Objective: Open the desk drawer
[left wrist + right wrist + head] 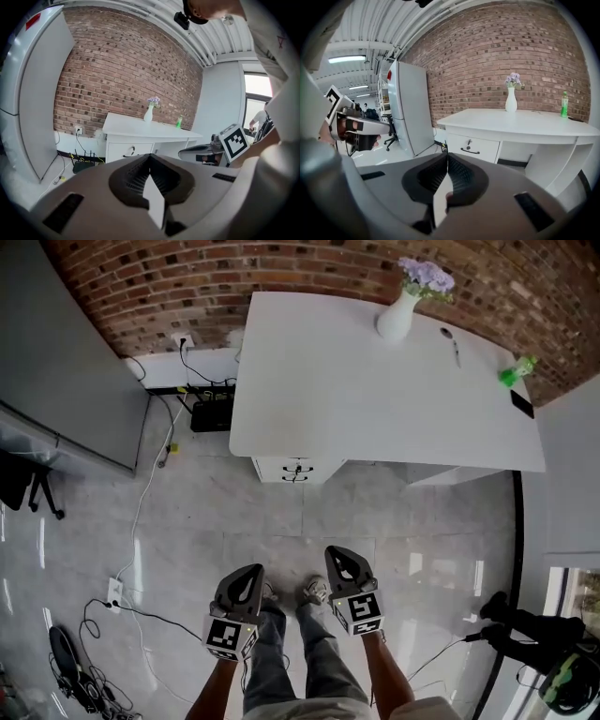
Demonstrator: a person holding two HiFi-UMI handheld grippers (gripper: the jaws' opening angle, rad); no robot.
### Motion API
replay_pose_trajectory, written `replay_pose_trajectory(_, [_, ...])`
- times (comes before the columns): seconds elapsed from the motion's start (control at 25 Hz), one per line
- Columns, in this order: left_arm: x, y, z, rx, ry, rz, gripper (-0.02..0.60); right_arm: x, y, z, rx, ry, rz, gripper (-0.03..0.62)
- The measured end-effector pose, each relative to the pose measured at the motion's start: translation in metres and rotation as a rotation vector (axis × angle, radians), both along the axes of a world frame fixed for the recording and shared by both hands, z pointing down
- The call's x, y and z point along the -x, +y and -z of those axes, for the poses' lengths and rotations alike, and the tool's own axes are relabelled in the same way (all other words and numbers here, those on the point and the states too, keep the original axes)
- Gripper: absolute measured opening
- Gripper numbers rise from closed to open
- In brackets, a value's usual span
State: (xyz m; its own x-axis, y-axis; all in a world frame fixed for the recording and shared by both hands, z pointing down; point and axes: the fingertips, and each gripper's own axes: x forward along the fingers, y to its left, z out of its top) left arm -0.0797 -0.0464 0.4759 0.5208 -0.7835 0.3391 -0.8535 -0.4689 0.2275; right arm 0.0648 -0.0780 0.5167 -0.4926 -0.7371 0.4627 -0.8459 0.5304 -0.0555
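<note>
A white desk [375,390] stands against the brick wall, well ahead of me. Its drawer unit [295,470] sits under the front left part, closed, with dark handles; it also shows as the drawer [130,151] and the drawer [471,147]. My left gripper [253,570] and right gripper [337,554] hang low over the floor beside the person's legs, far from the desk. Both point toward it. The left gripper [150,154] has its jaws together with nothing between them. The right gripper [447,154] is likewise shut and empty.
On the desk stand a white vase with purple flowers [405,306], a green bottle [514,371] and a pen [452,345]. A tall grey cabinet [66,352] stands at the left. Cables and a power strip [114,592] lie on the tiled floor. A black chair base [525,629] is at the right.
</note>
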Motion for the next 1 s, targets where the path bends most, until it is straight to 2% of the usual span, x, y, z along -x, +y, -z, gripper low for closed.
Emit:
replay_pose_trajectory(0.4, [0.014, -0.031, -0.062, -0.016, 0.030, 0.056, 0.012, 0.006, -0.020, -0.099, 0.057, 0.069, 0.070, 0.017])
replay_pose_trajectory(0.72, [0.013, -0.042, -0.095, 0.000, 0.031, 0.079, 0.012, 0.012, -0.043, -0.120, 0.015, 0.065, 0.077, 0.018])
replay_pose_trajectory(1.0, [0.018, -0.039, -0.112, 0.027, 0.023, 0.086, 0.012, 0.013, -0.047, -0.141, 0.045, 0.046, 0.056, 0.018])
